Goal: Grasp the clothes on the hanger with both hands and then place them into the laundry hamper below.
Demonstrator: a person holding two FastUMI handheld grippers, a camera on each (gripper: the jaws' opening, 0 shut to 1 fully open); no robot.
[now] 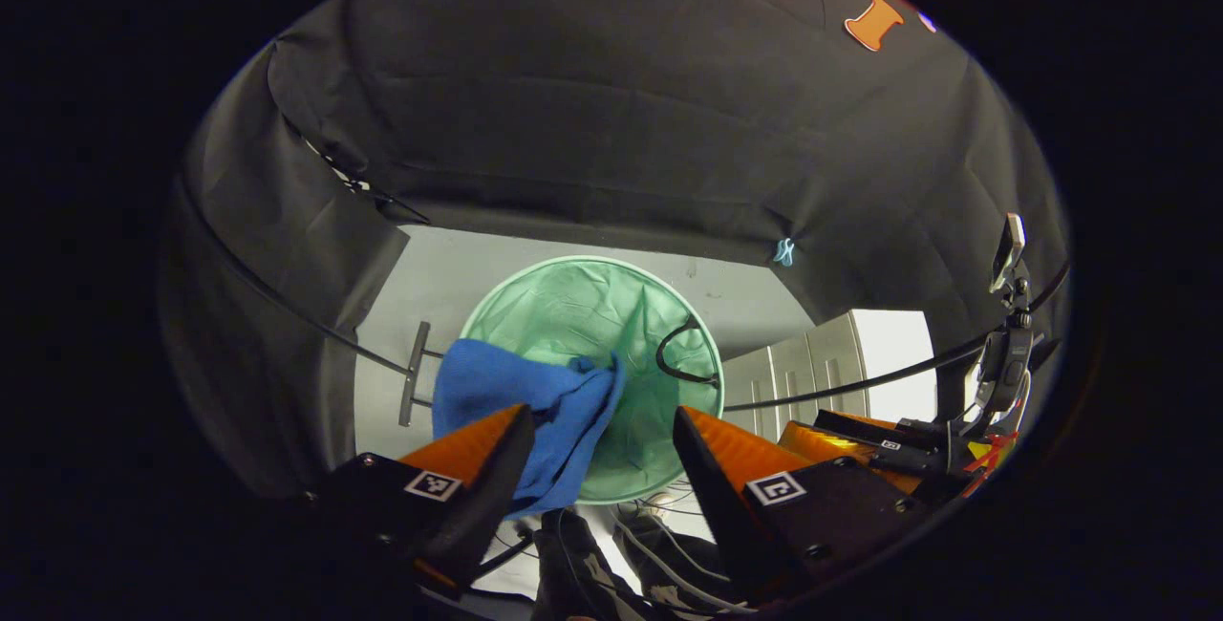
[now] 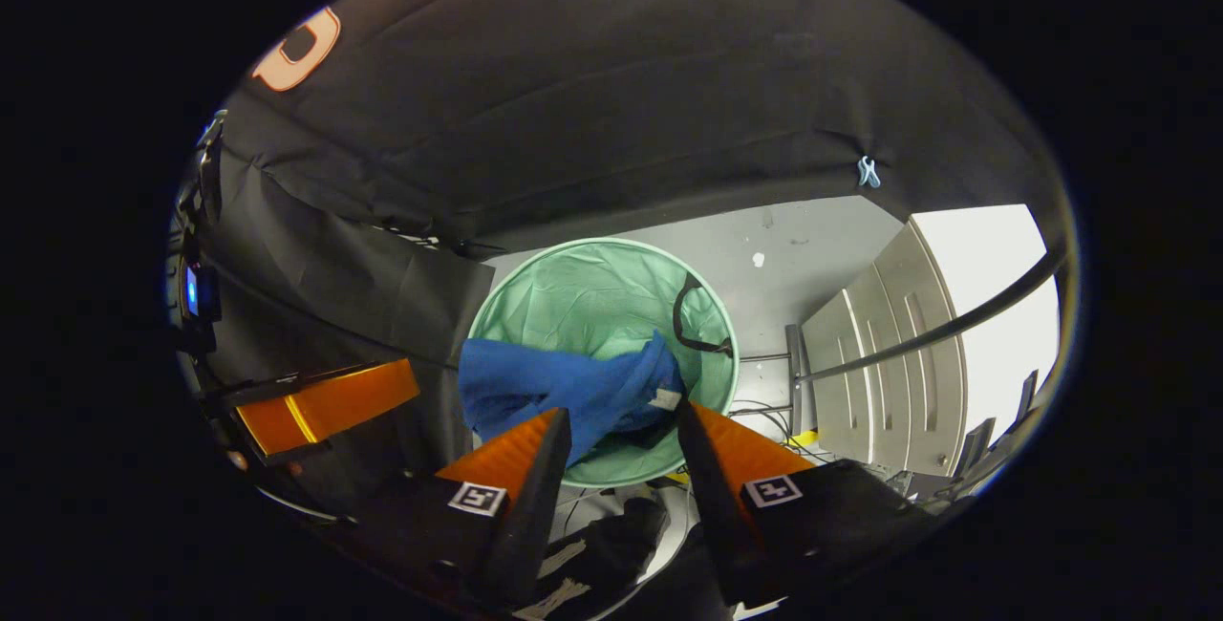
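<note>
Although the garment is off its hanger, it is not yet fully inside the hamper. The blue cloth (image 1: 535, 420) lies draped across the near-left part of the green laundry hamper (image 1: 592, 301), with part of it over the rim and part hanging down toward the hamper's mesh interior. In the right gripper view the same blue cloth (image 2: 573, 387) sits bunched over the near rim of the hamper (image 2: 602, 282), a pale tag visible at its right end.

The left gripper (image 1: 602, 439) stands with its fingers spread wide apart. The cloth passes just beside the left-hand finger and may brush it, but the two fingers do not press on it. The right gripper (image 2: 621, 435) is likewise parted, its fingertips either side of the cloth's near edge with a clear gap; no pinch is seen. Both grippers hover above the hamper's near side, looking down into it. The right gripper also appears at the right edge of the left gripper view, and the left at the left edge of the right gripper view.

Assessment: grasp and carry appear complete, and release appears made. Outstanding: the cloth seems caught on the rim, not settled within. Whether it will slide in unaided cannot be told. A black handle (image 1: 683, 353) hangs inside the far-right rim.
</note>
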